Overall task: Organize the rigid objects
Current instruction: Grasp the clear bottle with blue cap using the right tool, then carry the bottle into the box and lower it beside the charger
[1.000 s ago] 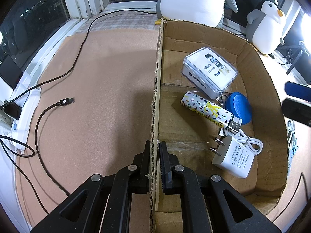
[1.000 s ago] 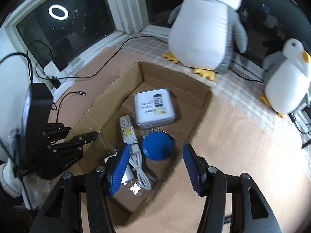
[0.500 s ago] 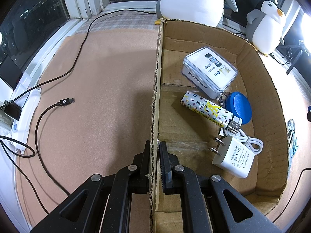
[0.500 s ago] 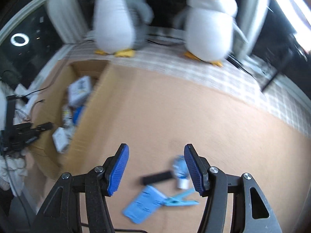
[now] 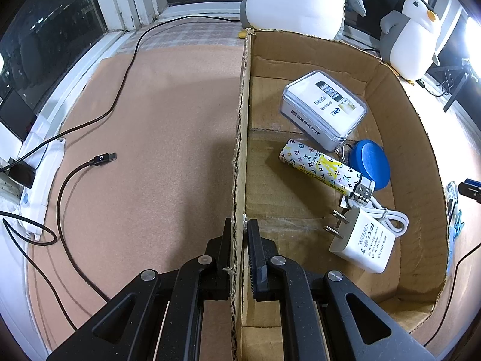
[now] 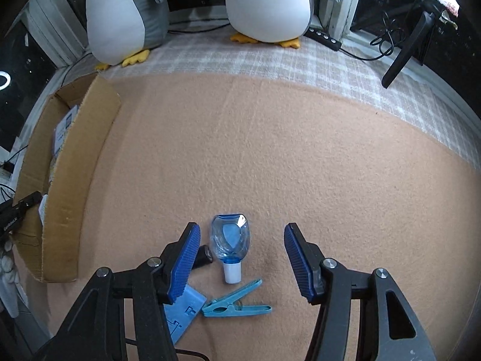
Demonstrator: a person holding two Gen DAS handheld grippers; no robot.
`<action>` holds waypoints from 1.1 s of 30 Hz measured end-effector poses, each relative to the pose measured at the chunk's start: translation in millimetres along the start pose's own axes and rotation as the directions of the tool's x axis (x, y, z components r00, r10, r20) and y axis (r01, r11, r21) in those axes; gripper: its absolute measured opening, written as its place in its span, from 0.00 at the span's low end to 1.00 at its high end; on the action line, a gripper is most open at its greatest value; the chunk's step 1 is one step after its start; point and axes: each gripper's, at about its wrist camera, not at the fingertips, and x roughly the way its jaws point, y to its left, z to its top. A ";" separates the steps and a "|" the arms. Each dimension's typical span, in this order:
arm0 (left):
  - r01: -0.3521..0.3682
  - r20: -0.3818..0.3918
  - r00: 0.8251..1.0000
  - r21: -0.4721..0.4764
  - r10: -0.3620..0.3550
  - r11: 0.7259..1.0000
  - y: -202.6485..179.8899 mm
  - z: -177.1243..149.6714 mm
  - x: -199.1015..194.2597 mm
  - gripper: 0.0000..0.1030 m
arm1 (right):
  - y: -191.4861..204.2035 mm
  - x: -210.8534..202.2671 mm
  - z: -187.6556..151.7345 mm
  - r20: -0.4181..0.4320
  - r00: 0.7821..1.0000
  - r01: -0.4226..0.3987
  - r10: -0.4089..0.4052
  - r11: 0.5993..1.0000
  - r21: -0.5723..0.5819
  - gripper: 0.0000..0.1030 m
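My left gripper [image 5: 240, 234] is shut on the near left wall of the cardboard box [image 5: 240, 126]. Inside the box lie a clear phone case box [image 5: 323, 109], a patterned stick [image 5: 321, 167], a blue round puck [image 5: 371, 164] and a white charger [image 5: 362, 242] with its cable. My right gripper [image 6: 240, 245] hangs open over the tan mat, pointing steeply down. Between its blue pads lies a small clear blue bottle [image 6: 230, 237] with a white cap. A teal clothespin [image 6: 236, 302], a blue card [image 6: 180, 311] and a small black cylinder [image 6: 204, 255] lie close by.
Two plush penguins [image 6: 267, 3] [image 6: 126, 15] sit at the back on a checked cloth. Black cables [image 5: 78, 174] and a white power strip [image 5: 36, 186] lie left of the box. A black stand [image 6: 405, 48] leans at the far right. The box's outer wall [image 6: 69, 186] is left of my right gripper.
My right gripper swung away from above the box, over to the right and lower, and now hangs above the loose items on the mat. The left gripper and the box stayed still.
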 end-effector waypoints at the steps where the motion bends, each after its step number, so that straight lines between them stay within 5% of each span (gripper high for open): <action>1: 0.000 0.000 1.000 0.001 0.000 1.000 -0.4 -0.1 0.0 0.07 | 0.2 1.8 0.1 -0.004 1.000 0.000 0.000 1.000 0.001 0.50; 19: 0.004 0.001 1.000 -0.003 -0.004 1.000 -0.6 -1.1 -1.4 0.07 | 16.5 23.7 -1.7 -0.065 0.995 0.067 -0.072 0.994 -0.081 0.28; 33: 0.007 0.000 1.000 -0.004 -0.007 1.000 -0.6 -2.0 -1.8 0.07 | 2.0 13.0 -4.6 -0.039 0.998 0.046 -0.048 0.998 -0.050 0.27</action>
